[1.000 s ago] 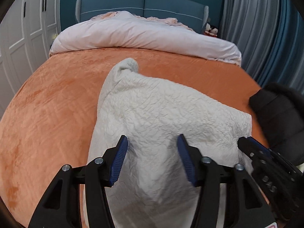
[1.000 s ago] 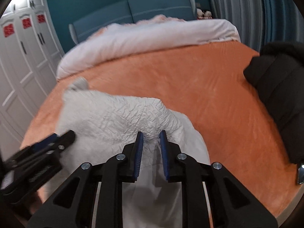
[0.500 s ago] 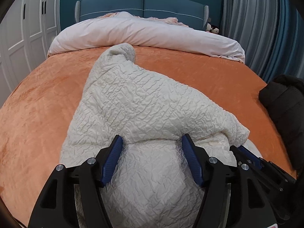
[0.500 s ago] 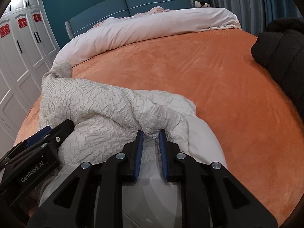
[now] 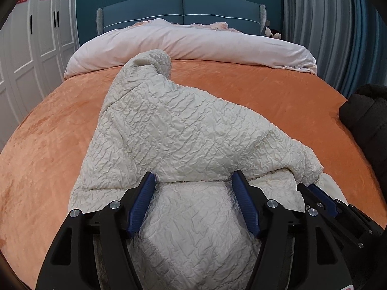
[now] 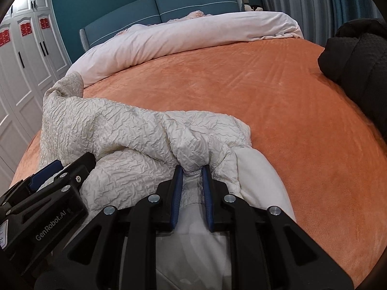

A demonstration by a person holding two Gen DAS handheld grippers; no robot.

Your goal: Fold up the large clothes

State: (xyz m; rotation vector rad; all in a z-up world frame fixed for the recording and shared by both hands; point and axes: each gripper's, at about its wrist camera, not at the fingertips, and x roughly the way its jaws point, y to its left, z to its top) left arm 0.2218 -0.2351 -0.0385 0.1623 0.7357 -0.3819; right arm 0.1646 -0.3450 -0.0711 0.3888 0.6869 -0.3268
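Observation:
A cream crinkled quilted garment (image 5: 183, 130) lies bunched on the orange bedspread (image 5: 48, 133), one part folded over another. My left gripper (image 5: 193, 181) is open, its blue-padded jaws wide apart over the garment's near part. My right gripper (image 6: 192, 169) is shut on a pinch of the cream garment (image 6: 135, 130) at its near right edge. The left gripper also shows in the right wrist view (image 6: 60, 169) at the lower left. The right gripper shows in the left wrist view (image 5: 324, 198) at the lower right.
A black garment (image 6: 358, 55) lies heaped at the bed's right edge. A pale pink duvet (image 5: 193, 46) is rolled across the head of the bed before a blue headboard (image 5: 181, 7). White wardrobes (image 5: 31, 48) stand left, grey-blue curtains (image 5: 326, 24) right.
The garment's far part has been drawn toward me and folded over the near part. Both grippers have dropped lower toward the bed. The right gripper stays shut on the fabric.

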